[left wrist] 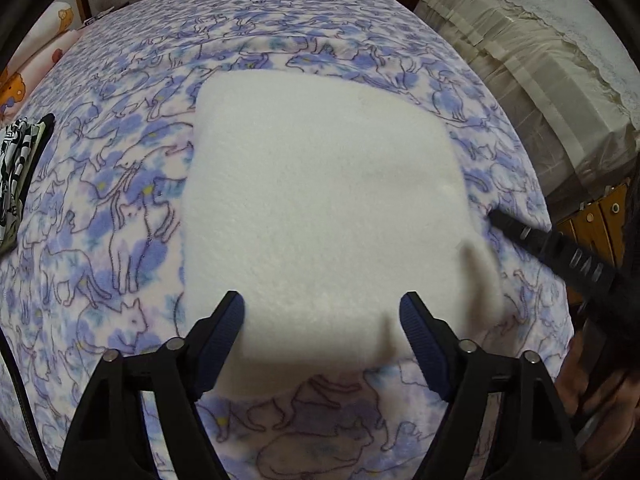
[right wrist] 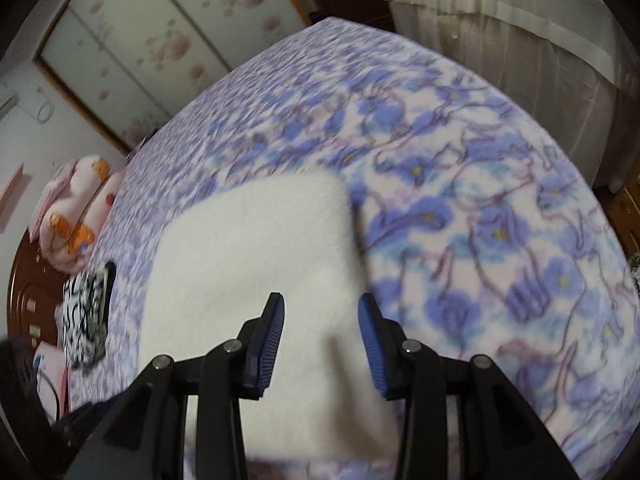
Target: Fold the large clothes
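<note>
**Folded white fleece on cat-print bed cover, both grippers above it**

Left gripper [left wrist: 322, 312]: black frame, blue ribbed pads, jaws spread wide with nothing between them. It points steeply down over the near edge of the folded white garment [left wrist: 320, 208]; the pads hang above the fabric, and contact cannot be made out.

Right gripper [right wrist: 321, 316]: same build, jaws parted to a moderate gap, nothing clamped. It sits above the near right part of the garment [right wrist: 248, 264]. In the left wrist view one of its black fingers [left wrist: 560, 248] reaches in from the right, its tip at the garment's right edge. The right wrist view is motion-blurred.

Garment: thick, fluffy, plain white, folded into a rough rectangle, lying flat near the middle of the bed.

Bed cover [left wrist: 120, 208]: fleece, pale ground with blue and purple outlined cats and flowers, spread under the garment.

Surroundings: a black-and-white patterned cloth item [left wrist: 16, 168] at the left edge of the bed; pink cartoon-print pillows [right wrist: 76, 216] beyond it; a cream lace-trimmed cover [left wrist: 540, 72] over furniture to the right; sliding panels with floral print [right wrist: 160, 40] behind the bed.
</note>
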Available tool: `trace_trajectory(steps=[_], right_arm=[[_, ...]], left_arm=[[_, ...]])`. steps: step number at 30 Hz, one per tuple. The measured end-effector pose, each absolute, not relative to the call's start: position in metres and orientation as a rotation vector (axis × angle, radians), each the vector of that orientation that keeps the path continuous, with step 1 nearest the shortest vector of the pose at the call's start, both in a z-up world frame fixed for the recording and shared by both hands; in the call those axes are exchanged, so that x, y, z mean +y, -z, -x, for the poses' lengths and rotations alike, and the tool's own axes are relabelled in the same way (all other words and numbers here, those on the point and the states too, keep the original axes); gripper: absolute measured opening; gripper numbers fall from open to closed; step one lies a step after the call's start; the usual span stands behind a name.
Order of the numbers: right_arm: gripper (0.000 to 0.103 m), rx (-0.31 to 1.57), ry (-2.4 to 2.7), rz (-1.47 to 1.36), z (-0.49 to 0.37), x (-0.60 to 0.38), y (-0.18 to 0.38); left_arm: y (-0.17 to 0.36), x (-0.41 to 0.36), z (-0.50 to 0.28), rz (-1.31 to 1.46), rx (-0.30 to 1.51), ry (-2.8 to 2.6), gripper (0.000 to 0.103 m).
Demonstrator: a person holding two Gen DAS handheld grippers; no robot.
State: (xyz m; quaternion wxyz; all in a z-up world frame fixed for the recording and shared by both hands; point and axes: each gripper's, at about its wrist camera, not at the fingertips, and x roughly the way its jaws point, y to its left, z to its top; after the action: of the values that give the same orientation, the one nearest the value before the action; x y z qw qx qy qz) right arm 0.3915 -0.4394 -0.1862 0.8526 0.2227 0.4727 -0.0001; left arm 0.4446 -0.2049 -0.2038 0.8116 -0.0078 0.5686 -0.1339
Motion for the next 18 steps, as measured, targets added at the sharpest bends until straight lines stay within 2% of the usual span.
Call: trace_trajectory(steps=[1, 4, 5, 6, 8, 9, 11, 18], right_arm=[[0.017, 1.019, -0.019, -0.461, -0.387, -0.429, 0.188], [0.003, 1.094, -0.08, -0.495, -0.376, -0.403, 0.203], [0.001, 1.107, -0.089, -0.506, -0.373, -0.397, 0.206], [0.001, 1.121, -0.106, -0.521, -0.369, -0.389, 0.21], [0.0, 1.134, -0.148, -0.574, -0.366, -0.38, 0.216], [0.0, 1.134, -0.169, -0.607, -0.365, -0.377, 0.219], [0.0, 1.139, -0.215, -0.649, -0.365, -0.37, 0.222], [0.0, 1.212, -0.247, -0.579, -0.375, -0.346, 0.252]], left_arm=[[0.203, -0.206, -0.443, 0.016, 1.209, 0.292, 0.07], [0.204, -0.204, -0.44, 0.026, 1.206, 0.304, 0.052], [0.204, -0.203, -0.44, 0.032, 1.211, 0.301, 0.041], [0.205, -0.201, -0.44, 0.05, 1.216, 0.308, 0.035], [0.21, -0.199, -0.442, 0.111, 1.246, 0.366, 0.013], [0.215, -0.198, -0.444, 0.14, 1.27, 0.39, 0.009], [0.227, -0.195, -0.447, 0.194, 1.32, 0.398, 0.005], [0.272, -0.158, -0.451, 0.453, 1.424, 0.311, 0.001]])
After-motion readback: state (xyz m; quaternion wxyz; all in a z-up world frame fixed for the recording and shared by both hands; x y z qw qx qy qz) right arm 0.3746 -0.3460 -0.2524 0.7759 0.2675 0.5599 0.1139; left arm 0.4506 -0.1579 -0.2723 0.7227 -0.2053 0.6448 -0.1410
